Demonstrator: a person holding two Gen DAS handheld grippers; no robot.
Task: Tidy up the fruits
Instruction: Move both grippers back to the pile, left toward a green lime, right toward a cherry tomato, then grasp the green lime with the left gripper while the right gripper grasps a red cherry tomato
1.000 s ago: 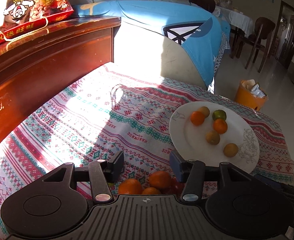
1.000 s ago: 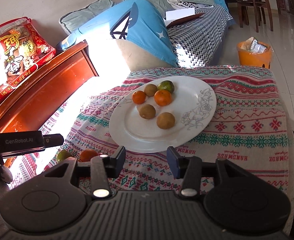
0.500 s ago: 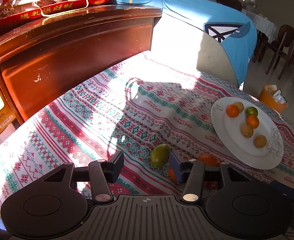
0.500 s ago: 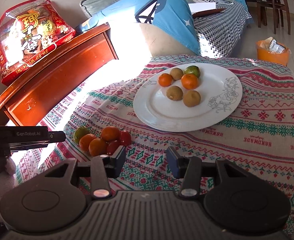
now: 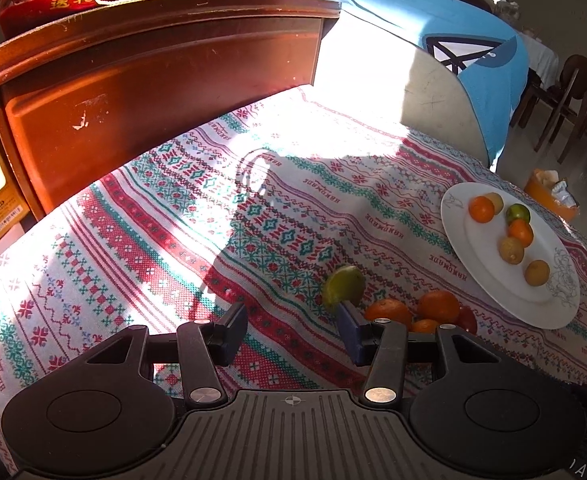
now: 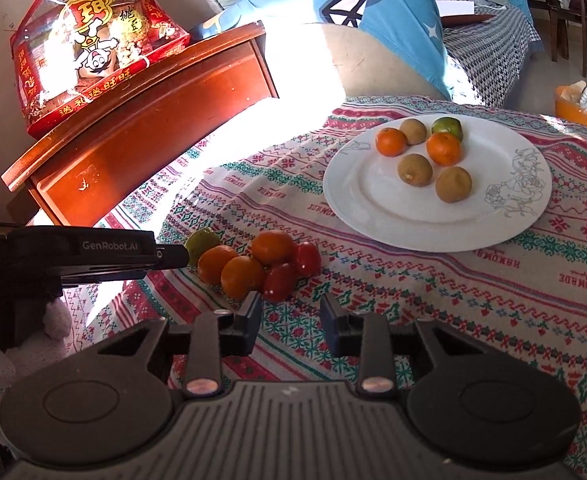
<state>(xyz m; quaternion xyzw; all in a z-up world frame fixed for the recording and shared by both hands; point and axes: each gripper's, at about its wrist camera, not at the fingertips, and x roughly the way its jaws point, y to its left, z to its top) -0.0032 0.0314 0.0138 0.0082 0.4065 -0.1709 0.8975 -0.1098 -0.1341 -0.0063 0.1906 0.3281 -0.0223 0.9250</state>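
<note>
A white plate (image 6: 373,200) on the patterned tablecloth holds several oranges, brown fruits and a green one; it also shows in the left wrist view (image 5: 489,276). A loose pile of oranges (image 6: 241,272), two red tomatoes (image 6: 279,282) and a green lime (image 6: 201,240) lies left of the plate. In the left wrist view the lime (image 5: 343,284) and oranges (image 5: 437,306) sit just beyond the right finger. My left gripper (image 5: 291,330) is open and empty, left of the pile. My right gripper (image 6: 291,318) is open and empty, just in front of the pile.
A dark wooden cabinet (image 5: 153,76) with a red snack bag (image 6: 89,52) on top stands beside the table at the far left. A sofa with a blue cover (image 6: 373,20) lies behind. An orange bin (image 5: 551,196) stands on the floor beyond the table.
My left gripper has pulled back and swung left, so the fruit pile moved from between its fingers to its right. My right gripper has turned left, bringing the pile into view.
</note>
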